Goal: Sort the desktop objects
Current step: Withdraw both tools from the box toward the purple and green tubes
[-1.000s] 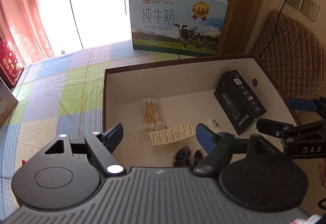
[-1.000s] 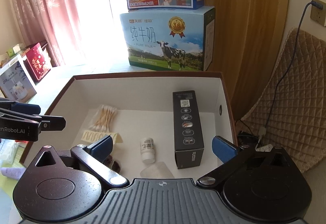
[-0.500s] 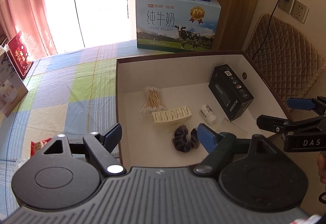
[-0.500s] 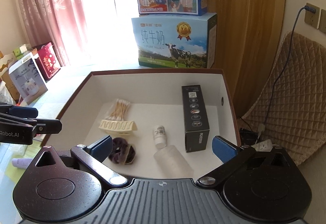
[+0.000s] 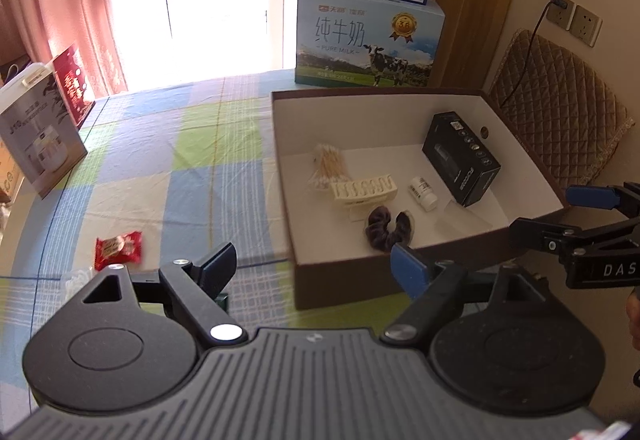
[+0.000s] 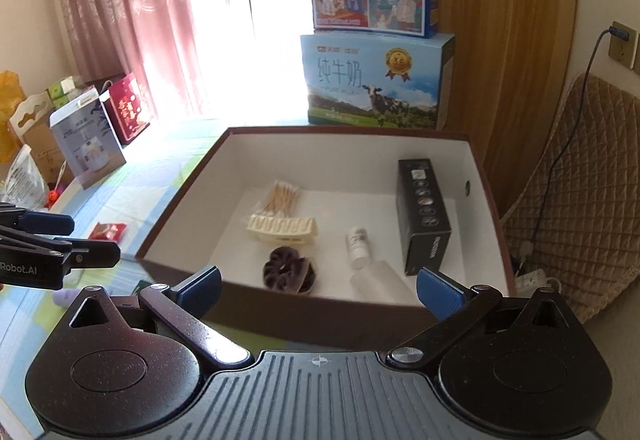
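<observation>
Behind left fingers (image 5: 408, 269), scrunchie (image 5: 386, 226) partly hidden, clear obj (image 6: 378, 280) indistinct

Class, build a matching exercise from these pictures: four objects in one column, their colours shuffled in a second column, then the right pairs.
Objects
1. scrunchie
2. hair claw clip
3. long box
4. snack packet

Colours
A. black
B. red
C. dark purple
D. cream

Pairs: 1-C, 2-D, 3-A, 4-B
</observation>
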